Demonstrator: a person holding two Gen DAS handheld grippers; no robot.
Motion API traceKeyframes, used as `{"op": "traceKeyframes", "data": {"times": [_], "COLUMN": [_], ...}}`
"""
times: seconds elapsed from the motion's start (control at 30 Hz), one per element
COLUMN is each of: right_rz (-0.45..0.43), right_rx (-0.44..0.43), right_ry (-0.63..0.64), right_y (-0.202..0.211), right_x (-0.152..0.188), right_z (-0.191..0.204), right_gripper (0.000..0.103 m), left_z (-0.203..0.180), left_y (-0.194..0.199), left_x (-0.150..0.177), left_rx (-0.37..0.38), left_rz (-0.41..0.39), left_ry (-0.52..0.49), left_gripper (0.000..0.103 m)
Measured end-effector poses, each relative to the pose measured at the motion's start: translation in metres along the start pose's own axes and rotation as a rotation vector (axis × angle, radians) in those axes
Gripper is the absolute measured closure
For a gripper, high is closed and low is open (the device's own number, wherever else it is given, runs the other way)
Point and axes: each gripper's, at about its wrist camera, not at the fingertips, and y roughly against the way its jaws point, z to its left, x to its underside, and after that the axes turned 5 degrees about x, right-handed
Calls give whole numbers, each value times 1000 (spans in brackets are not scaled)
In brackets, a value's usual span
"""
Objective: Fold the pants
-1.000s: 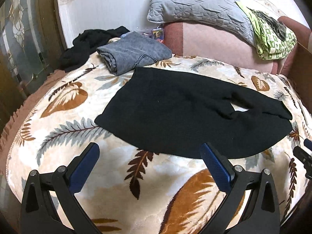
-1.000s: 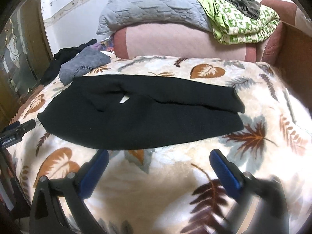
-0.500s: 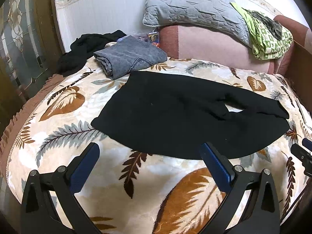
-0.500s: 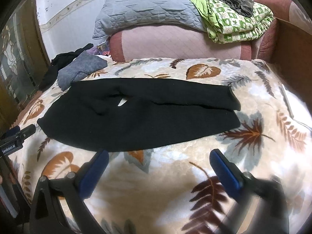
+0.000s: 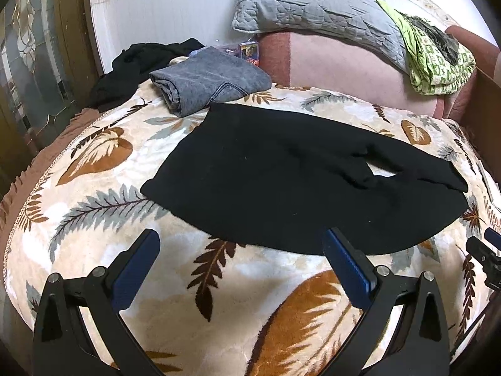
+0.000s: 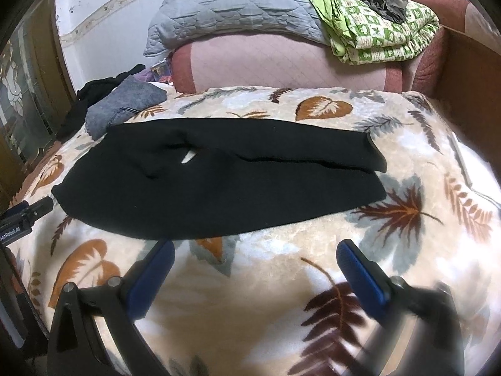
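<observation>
Black pants (image 5: pixel 291 185) lie flat on the leaf-print blanket (image 5: pixel 94 194), both hand-held grippers spread wide and empty.

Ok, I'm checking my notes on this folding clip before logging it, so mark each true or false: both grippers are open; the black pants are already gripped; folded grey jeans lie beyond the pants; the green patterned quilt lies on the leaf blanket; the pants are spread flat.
1. Both grippers are open. True: the left gripper and right gripper are spread wide, empty.
2. The black pants are gripped. False: neither gripper touches them.
3. Folded grey jeans lie beyond the pants. True.
4. The green patterned quilt lies on the leaf blanket. False: it sits on the pink headboard cushion.
5. The pants lie spread flat. True.
</observation>
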Motion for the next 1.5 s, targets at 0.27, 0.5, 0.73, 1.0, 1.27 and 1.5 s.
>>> {"op": "traceKeyframes", "data": {"times": [0.27, 0.5, 0.73, 1.0, 1.27, 1.5], "right_rz": [29, 47, 78, 109, 48, 57], "right_rx": [4, 7, -16, -107, -99, -97], "right_ry": [-26, -56, -157, -265, -316, -324], "right_y": [-12, -23, -38, -68, -92, -102], "right_x": [3, 5, 9, 2, -18, -28], "right_z": [-8, -19, -48, -67, -74, -74], "right_gripper": [0, 0, 0, 0, 0, 93], "left_z": [3, 8, 34, 56, 55, 53], "left_y": [-12, -26, -46, -70, -99, -106], "left_x": [2, 2, 2, -3, -30, -41], "left_rx": [-5, -1, 57, 137, 139, 115], "left_rz": [26, 54, 102, 120, 130, 121], "left_ry": [7, 24, 124, 267, 274, 252], "left_gripper": [0, 0, 0, 0, 0, 56]}}
